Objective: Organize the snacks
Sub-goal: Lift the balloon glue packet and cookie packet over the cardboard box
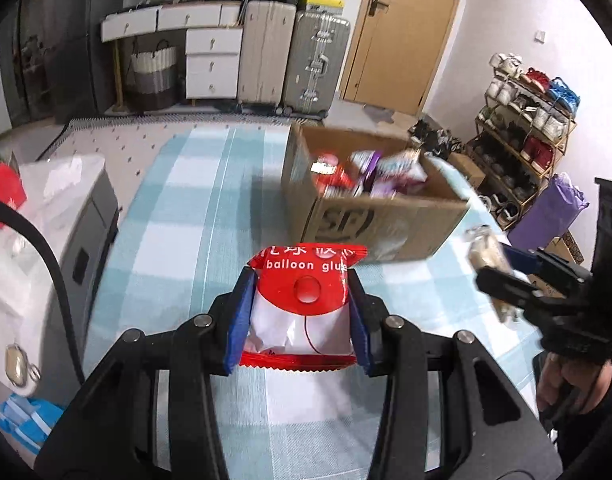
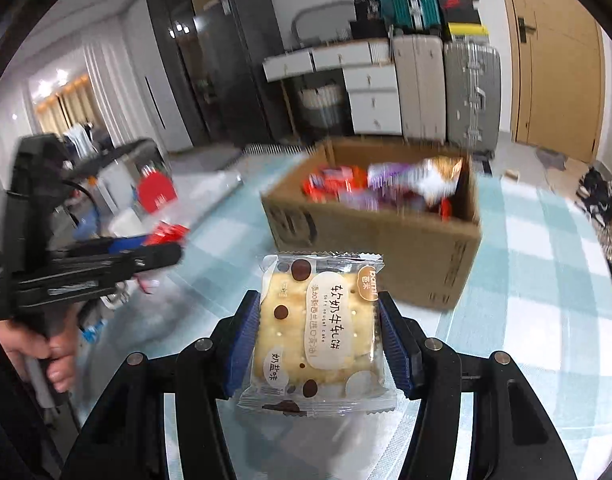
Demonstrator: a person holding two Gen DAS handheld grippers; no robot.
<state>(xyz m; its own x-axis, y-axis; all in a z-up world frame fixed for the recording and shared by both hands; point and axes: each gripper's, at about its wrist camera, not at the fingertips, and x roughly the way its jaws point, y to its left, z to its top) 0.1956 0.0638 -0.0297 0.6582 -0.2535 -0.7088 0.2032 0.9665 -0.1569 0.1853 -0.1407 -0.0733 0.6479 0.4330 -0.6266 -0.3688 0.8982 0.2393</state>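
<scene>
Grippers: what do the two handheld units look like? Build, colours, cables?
Both match: the left gripper and right gripper have black linkage arms with round silver pivot pins, and two fingers faced with ribbed blue pads. Each has a black pistol-style handle. A black cable loops beside the left one.

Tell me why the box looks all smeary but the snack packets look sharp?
Left wrist view: the red packet is sharp, while the box is smeared by motion blur. Right wrist view: the biscuit packet is crisp, the box streaky. Room edges curve from the fisheye lens.
</scene>
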